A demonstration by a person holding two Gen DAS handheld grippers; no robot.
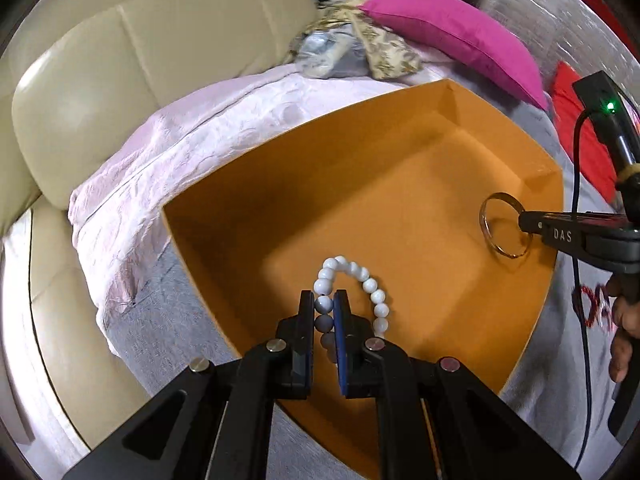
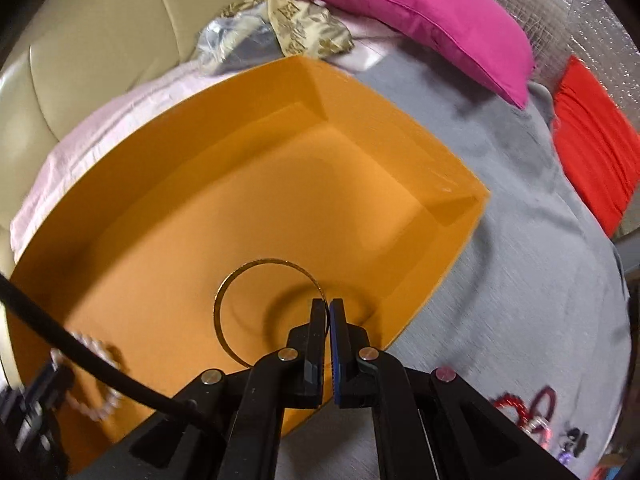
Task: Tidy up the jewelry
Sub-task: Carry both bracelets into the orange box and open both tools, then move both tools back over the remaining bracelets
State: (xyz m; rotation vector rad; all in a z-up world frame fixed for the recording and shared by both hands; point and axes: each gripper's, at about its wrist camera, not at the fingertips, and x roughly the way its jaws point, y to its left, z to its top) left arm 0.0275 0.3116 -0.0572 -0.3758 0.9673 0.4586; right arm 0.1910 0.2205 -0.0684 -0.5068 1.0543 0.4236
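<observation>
- The left gripper [image 1: 324, 312] was pinching a white bead bracelet [image 1: 352, 276], its jaws pressed on a few beads at one side of the loop, the rest of the loop arching free past the fingertips.
- That bracelet hung over the floor of an open orange box [image 1: 400, 184], near the box's near edge; whether its lower beads touched the floor could not be told.
- The right gripper [image 2: 329, 312] was pinching a thin gold bangle [image 2: 240, 280], jaws pressed together on the rim, the ring standing out ahead of the fingertips.
- The bangle was inside the same box, close to its right-hand wall, and cast a round shadow on the floor below it; whether it touched the floor was unclear.
- In the right wrist view the white beads showed blurred at the box's near left corner, partly behind a black cable [image 2: 100, 368].
- The box sat on a grey cloth [image 2: 520, 240] spread over the seat, with a pale pink fabric [image 1: 168, 148] along its far left edge.
- On the grey cloth, beyond the box's near right corner, lay more jewelry: red beads [image 2: 516, 404] and small pieces too blurred to name.
- A magenta cushion [image 2: 400, 12] lay past the box's far corner, and a red cushion [image 2: 592, 144] farther right.
- A person's fingers [image 1: 624, 340] showed at the right edge of the left wrist view.
</observation>
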